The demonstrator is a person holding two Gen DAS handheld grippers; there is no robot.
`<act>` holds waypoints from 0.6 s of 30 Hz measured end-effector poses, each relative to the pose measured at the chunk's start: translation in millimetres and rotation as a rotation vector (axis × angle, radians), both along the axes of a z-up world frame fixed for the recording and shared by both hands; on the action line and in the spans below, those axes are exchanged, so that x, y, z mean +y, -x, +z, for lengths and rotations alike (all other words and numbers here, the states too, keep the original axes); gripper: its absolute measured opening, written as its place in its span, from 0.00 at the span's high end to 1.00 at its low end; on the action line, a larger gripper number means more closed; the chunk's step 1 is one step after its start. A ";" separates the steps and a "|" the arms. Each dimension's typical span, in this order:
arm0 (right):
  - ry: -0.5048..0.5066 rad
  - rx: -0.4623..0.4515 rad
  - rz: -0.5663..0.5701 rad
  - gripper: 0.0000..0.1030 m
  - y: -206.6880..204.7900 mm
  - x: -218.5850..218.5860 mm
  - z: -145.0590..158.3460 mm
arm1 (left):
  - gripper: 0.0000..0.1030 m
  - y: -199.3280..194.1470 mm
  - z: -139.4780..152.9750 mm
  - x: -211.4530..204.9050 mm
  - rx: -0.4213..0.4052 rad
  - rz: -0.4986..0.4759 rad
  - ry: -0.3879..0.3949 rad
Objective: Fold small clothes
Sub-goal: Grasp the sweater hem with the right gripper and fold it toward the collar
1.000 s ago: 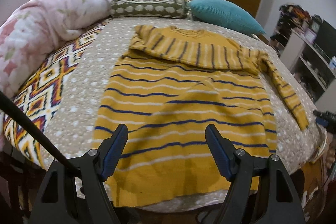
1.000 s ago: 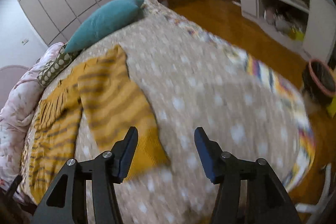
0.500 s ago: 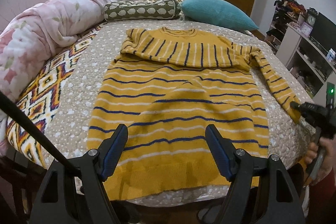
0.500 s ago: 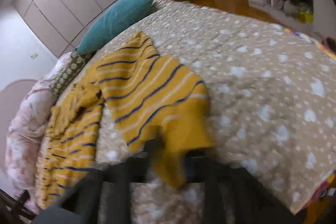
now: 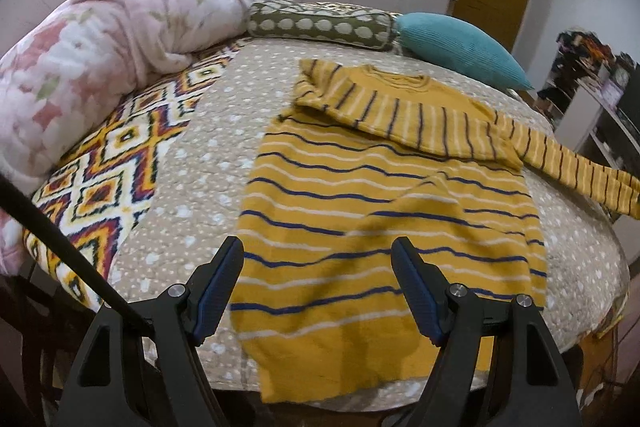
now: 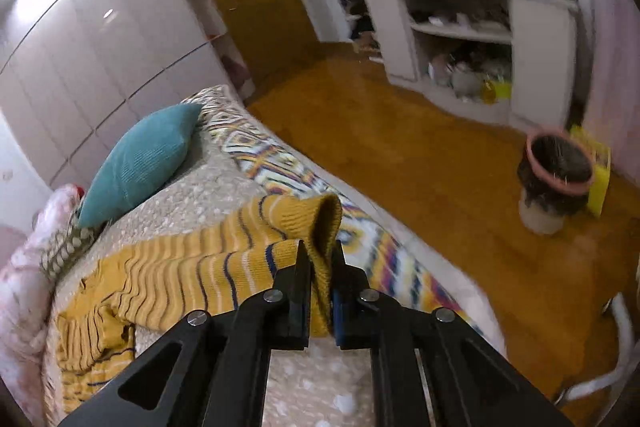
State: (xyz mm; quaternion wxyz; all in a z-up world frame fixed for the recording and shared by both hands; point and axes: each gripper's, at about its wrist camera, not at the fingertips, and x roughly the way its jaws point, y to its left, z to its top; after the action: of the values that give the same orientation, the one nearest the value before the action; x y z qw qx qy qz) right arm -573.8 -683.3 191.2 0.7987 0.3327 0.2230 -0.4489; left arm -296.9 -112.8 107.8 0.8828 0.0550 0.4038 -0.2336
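Left wrist view from the bed's (image 5: 192, 187) foot toward the headboard; right wrist view along its side, sweater (image 5: 380, 227) shared.

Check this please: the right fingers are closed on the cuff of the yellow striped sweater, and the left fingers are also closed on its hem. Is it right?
Not quite. The right gripper is shut on the sweater's cuff, but the left gripper is open, with its fingers above the hem and gripping nothing, as the left wrist view shows.

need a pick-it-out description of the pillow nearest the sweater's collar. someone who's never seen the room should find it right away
Start at the bed with the tan dotted quilt, where a yellow striped sweater lies flat. Follow the sweater to its collar, then just past it toward the white wardrobe: the teal pillow lies there. It is plain ribbed teal, unlike the olive bolster with pale dots beside it and the pink floral blanket beyond.
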 end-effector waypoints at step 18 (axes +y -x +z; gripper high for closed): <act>0.132 0.068 0.857 0.92 -384.3 253.9 67.1 | 0.27 -18.7 -8.3 70.3 -0.054 0.109 0.007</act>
State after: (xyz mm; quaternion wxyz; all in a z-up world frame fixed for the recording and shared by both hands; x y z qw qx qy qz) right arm -189.5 -429.4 258.3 0.9247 0.1434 0.3379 -0.1005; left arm -278.2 -42.5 99.5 0.9050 0.0360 0.3813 -0.1851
